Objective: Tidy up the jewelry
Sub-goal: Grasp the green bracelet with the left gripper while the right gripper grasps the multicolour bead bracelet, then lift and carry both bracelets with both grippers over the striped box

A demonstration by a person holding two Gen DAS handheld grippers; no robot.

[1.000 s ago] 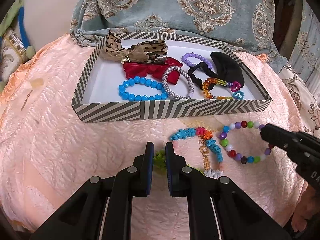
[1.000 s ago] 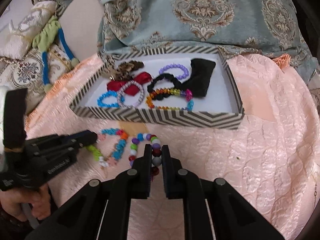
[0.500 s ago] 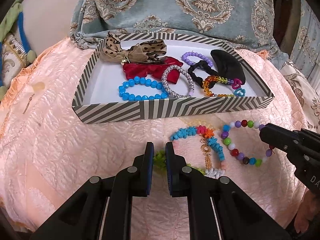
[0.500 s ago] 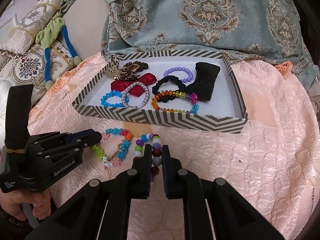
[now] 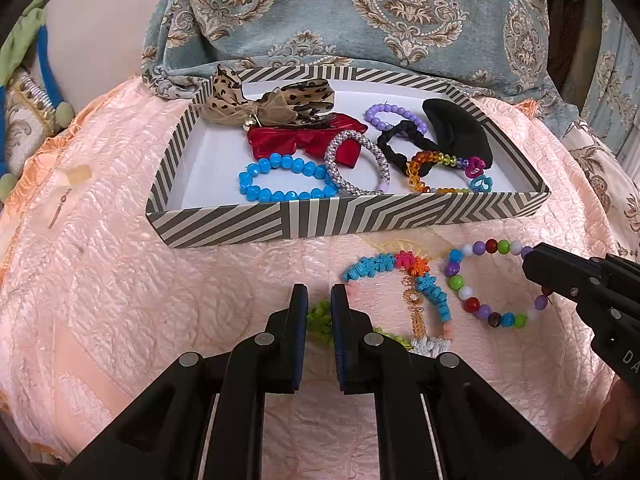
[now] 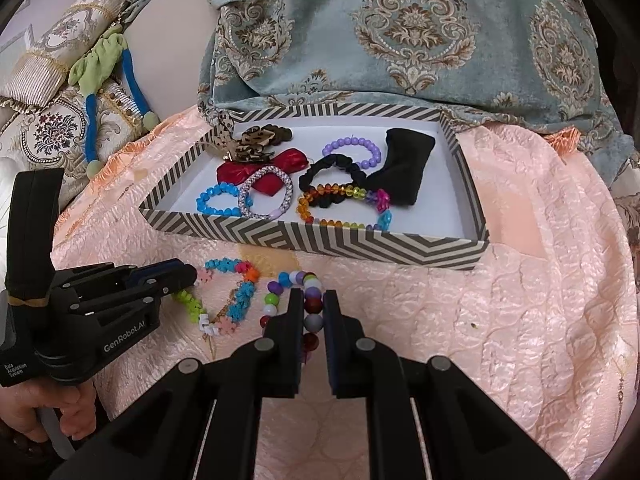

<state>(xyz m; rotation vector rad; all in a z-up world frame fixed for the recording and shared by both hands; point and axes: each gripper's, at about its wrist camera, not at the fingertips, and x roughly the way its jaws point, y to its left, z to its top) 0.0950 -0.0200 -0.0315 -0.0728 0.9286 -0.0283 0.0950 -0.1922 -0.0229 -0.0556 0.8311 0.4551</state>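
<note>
A striped tray (image 5: 348, 220) (image 6: 320, 240) holds several bracelets, bows and a black pouch. On the peach cloth in front lie a snowflake-bead bracelet (image 5: 432, 292) (image 6: 240, 296) and a multicoloured round-bead bracelet (image 5: 476, 304) (image 6: 276, 292). My left gripper (image 5: 319, 312) (image 6: 188, 280) is shut on the green part of the snowflake bracelet. My right gripper (image 6: 313, 312) (image 5: 532, 260) is shut on the round-bead bracelet's right side. Both bracelets still rest on the cloth.
A blue-grey patterned throw (image 5: 360, 12) drapes behind the tray. Embroidered cushions and a green-and-blue fabric piece (image 6: 100, 64) lie at the left. A small gold earring (image 5: 60, 208) lies on the cloth left of the tray.
Both views have shifted slightly, with the tray a little nearer and lower in frame. Both grippers keep their hold on the bracelets, which stay on the cloth.
</note>
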